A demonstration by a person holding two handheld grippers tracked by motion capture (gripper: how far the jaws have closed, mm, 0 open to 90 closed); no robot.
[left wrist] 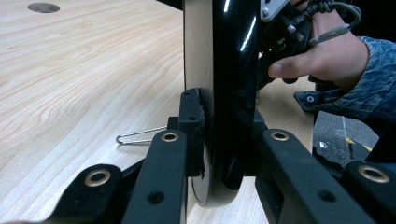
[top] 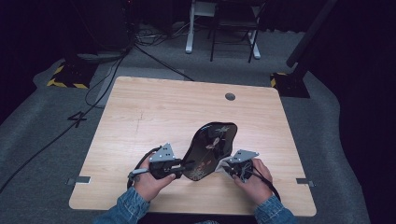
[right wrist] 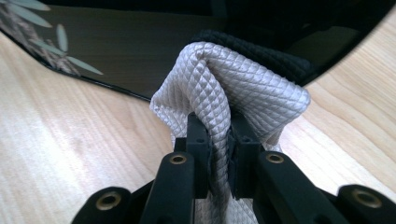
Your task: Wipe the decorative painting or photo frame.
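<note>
Presently, the black tray (top: 211,147) lies near the table's (top: 154,107) front edge. Left gripper (top: 180,167) is clamped on the tray's left rim, holding it tilted up. Right gripper (top: 232,169), at the tray's right rim, is clamped on a grey quilted cloth (right wrist: 233,88) pressed against the tray.

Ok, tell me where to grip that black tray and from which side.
Grip the black tray at its thin near rim, from the left edge, one finger on each face. It stands tilted off the table, so both faces are free, as the left gripper shows.
</note>
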